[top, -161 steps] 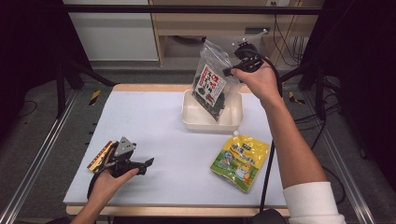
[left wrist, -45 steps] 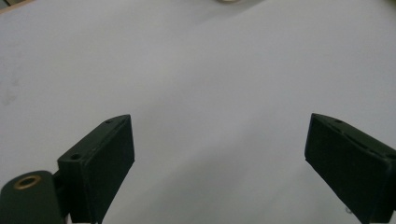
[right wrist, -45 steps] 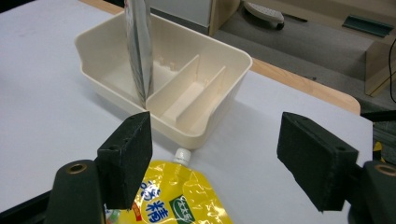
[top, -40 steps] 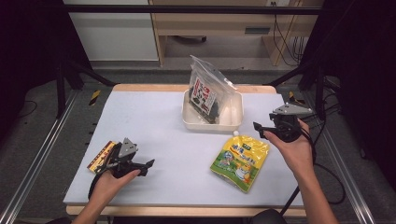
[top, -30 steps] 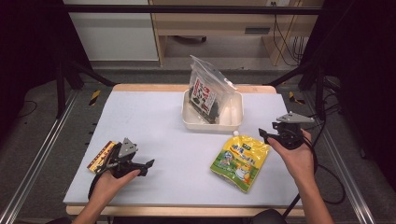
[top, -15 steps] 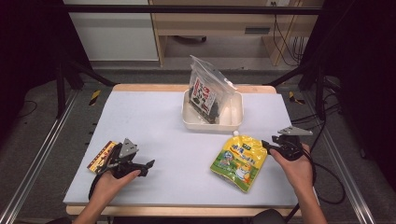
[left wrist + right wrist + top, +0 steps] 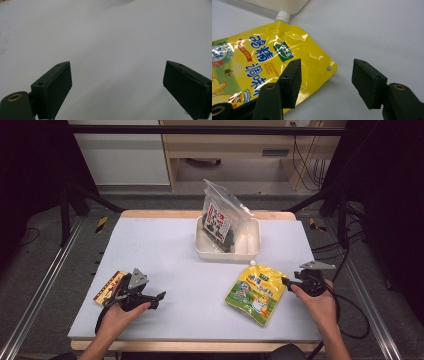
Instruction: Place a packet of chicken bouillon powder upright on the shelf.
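1. Near the table's right front lies the yellow spouted pouch (image 7: 256, 287), flat on the white table (image 7: 165, 250); its white cap (image 7: 282, 16) points toward the tray.
2. Just beside the pouch's right edge sits the right gripper (image 7: 289, 283), low over the table; its jaws stand apart and have just been opening; the pouch's corner lies under and between them, with no pad pressing on it.
3. Behind the pouch, the cream tray (image 7: 250, 251) holds a clear bag with a dark label (image 7: 223, 217), which leans upright.
4. At the front left, well apart, the left gripper (image 7: 157, 297) rests with its jaws wide and nothing between them; a flat red and yellow packet (image 7: 111, 286) lies just beside it.
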`<state>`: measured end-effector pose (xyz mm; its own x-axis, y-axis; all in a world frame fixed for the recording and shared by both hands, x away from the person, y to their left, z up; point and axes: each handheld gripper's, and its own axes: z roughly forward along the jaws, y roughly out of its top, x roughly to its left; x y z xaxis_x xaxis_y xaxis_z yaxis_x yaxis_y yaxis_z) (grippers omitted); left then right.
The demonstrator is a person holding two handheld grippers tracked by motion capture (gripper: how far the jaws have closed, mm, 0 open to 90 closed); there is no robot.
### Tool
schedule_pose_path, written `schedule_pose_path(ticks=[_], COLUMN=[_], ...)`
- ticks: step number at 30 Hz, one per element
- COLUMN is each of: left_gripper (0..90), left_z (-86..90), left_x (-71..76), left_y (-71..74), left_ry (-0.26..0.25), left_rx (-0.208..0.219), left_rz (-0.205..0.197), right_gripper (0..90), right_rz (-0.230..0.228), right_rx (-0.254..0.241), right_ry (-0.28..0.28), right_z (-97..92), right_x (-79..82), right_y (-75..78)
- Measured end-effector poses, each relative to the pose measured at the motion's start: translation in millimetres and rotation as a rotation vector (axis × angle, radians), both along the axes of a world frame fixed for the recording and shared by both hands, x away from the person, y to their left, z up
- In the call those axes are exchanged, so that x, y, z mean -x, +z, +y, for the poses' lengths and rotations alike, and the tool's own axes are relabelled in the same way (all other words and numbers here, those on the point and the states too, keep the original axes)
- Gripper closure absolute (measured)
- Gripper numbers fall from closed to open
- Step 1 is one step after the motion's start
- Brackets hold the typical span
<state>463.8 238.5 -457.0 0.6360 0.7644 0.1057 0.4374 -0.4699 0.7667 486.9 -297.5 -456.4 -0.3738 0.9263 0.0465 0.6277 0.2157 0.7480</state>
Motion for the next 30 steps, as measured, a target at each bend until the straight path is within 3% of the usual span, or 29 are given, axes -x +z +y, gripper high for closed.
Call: schedule_pose_path(ticks=[12, 25, 30], left_gripper=[8.3, 8.4, 8.3], left_z=[-0.7, -1.3, -1.4], left_x=[0.1, 0.1, 0.2], left_y=[-0.3, -0.5, -0.6], left_ry=[-0.005, -0.013, -0.012], left_rx=[-0.008, -0.016, -0.018], left_rz=[0.0, 0.003, 0.001], right_gripper=[36.8, 35.0, 36.2], right_rz=[0.061, 0.093, 0.086], right_rx=[-0.04, -0.066, -0.068], right_ry=[0.008, 0.028, 0.038], right_z=[3.6, 7.9, 10.6], right_x=[-14.1, -17.5, -17.5], right_y=[-13.9, -18.2, -16.9])
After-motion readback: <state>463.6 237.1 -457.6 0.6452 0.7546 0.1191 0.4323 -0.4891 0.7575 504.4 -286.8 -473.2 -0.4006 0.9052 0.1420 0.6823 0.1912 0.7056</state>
